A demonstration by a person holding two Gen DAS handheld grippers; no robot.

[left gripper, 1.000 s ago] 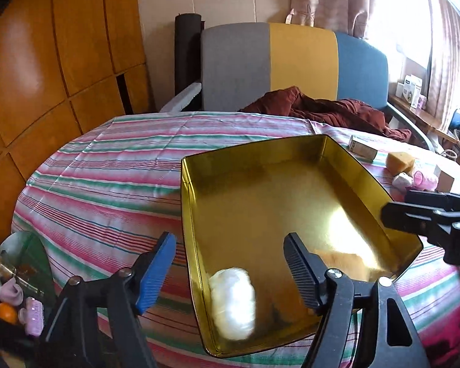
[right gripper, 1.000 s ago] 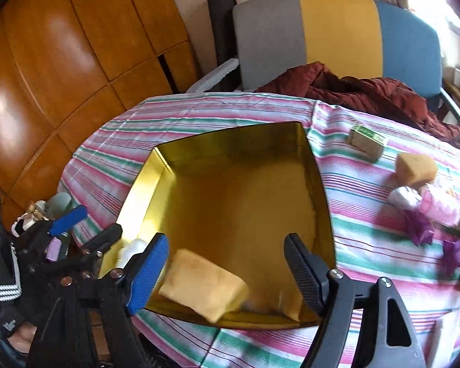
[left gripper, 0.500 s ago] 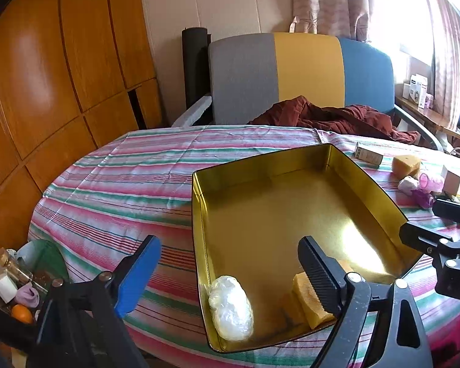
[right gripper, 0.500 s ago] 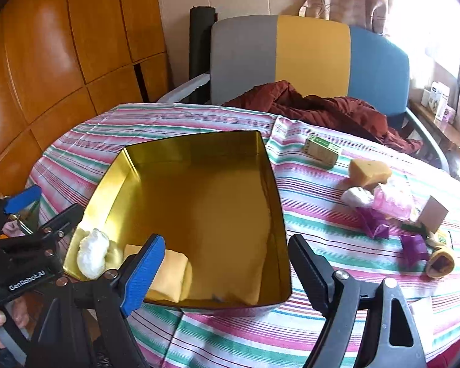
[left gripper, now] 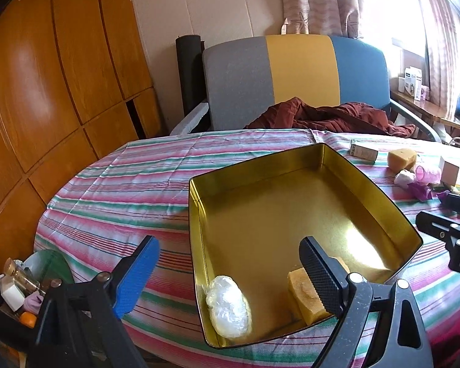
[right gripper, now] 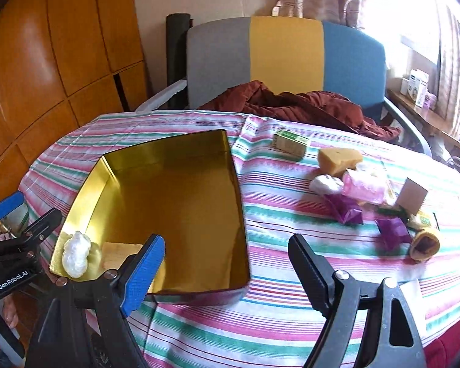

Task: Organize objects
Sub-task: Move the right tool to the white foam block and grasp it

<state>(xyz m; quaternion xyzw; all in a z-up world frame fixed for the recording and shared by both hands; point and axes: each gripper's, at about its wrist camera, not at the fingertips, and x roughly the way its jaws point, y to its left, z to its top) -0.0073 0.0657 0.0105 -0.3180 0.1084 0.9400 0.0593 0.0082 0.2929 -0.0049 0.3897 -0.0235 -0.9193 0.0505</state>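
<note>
So, the gold tin point(right gripper: 174, 202) sits mid-table on the striped cloth point(right gripper: 276, 322) w/ two items in at its near end: a white plastic-wrapped wad point(left gripper: 228, 306) and a yellow sponge point(left gripper: 306, 297). Approx. eight bits still lie loose to its right, e.g. green box point(right gripper: 290, 142), second sponge point(right gripper: 339, 159), purple wrappers point(right gripper: 346, 208). Your left gripper point(left gripper: 227, 273) has just spread wide and your right gripper point(right gripper: 227, 273) gapes too, both grasping nothing.

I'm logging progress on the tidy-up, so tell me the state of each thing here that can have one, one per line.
Gold tin: open, lidless, nearly empty.
White plastic bundle: lying in the tin's near corner.
Yellow sponge: inside the tin.
Second sponge: out on the tablecloth.
Green box: lying flat, closed.
Left gripper: open, empty.
Right gripper: open, empty.
</note>
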